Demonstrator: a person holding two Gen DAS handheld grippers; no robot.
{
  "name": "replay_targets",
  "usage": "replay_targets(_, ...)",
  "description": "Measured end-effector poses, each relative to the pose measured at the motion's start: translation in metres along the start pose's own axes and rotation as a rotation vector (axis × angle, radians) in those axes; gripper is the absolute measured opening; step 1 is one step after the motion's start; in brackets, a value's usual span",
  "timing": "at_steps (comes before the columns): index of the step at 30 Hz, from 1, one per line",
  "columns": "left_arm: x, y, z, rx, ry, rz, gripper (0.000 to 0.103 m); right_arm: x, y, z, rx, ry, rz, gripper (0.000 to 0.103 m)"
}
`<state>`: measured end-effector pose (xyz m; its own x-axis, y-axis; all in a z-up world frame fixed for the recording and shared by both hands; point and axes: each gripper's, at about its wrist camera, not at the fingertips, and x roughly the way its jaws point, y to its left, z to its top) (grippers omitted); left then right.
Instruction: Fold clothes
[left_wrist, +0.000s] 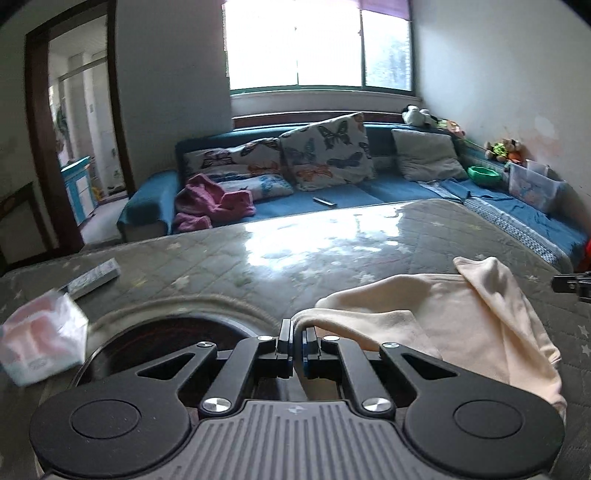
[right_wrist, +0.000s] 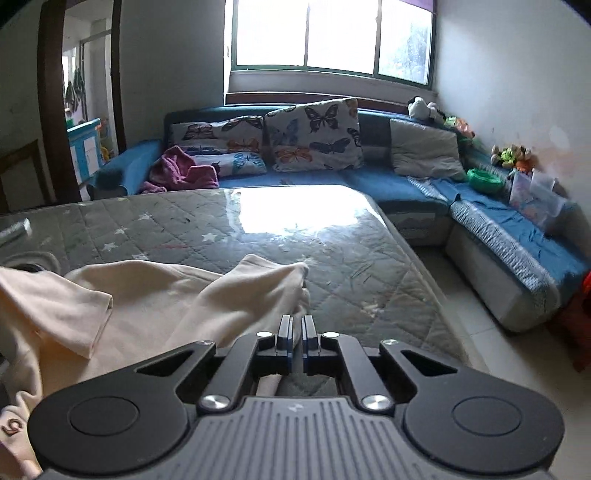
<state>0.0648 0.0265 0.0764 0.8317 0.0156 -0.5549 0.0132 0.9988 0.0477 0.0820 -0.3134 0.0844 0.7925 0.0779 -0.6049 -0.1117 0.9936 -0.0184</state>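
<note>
A cream garment (left_wrist: 461, 321) lies bunched on the grey quilted table cover (left_wrist: 258, 266). My left gripper (left_wrist: 297, 328) is shut on a cream edge of it at the garment's left side, lifting that edge off the cover. My right gripper (right_wrist: 297, 321) is shut on another part of the same cream garment (right_wrist: 147, 295), whose fabric rises to its fingertips. The tip of the right gripper shows at the right edge of the left wrist view (left_wrist: 572, 284). A small red print (right_wrist: 13, 424) shows on the garment at the lower left.
A tissue pack (left_wrist: 40, 343) and a flat box (left_wrist: 94, 280) lie on the cover at left, beside a round dark opening (left_wrist: 166, 332). A blue sofa (left_wrist: 388, 188) with butterfly pillows (left_wrist: 328, 151) and a pink cloth (left_wrist: 210, 203) stands beyond. Tiled floor (right_wrist: 480, 314) is right of the table.
</note>
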Motion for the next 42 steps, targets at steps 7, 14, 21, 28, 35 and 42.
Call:
replay_targets(7, -0.009, 0.012, -0.010, -0.035, 0.009, 0.042, 0.005, 0.000, 0.027, 0.002, -0.034, -0.003, 0.083, 0.034)
replay_targets(14, -0.012, 0.023, -0.018, -0.061, 0.025, 0.086, 0.005, 0.033, 0.068, -0.002, -0.098, 0.076, 0.136, 0.050)
replay_targets(21, -0.015, 0.037, -0.029, -0.088, 0.046, 0.120, 0.005, 0.054, 0.070, -0.014, -0.125, 0.127, 0.071, 0.049)
replay_targets(28, -0.018, 0.041, -0.039, -0.109, 0.062, 0.139, 0.005, 0.043, 0.070, -0.021, -0.221, 0.111, 0.004, 0.024)
replay_targets(35, -0.024, 0.046, -0.048, -0.124, 0.079, 0.158, 0.005, 0.022, 0.065, -0.031, -0.261, 0.058, -0.070, 0.011)
replay_targets(42, -0.030, 0.049, -0.055, -0.139, 0.087, 0.163, 0.005, 0.004, 0.040, -0.043, -0.178, 0.053, -0.111, 0.011)
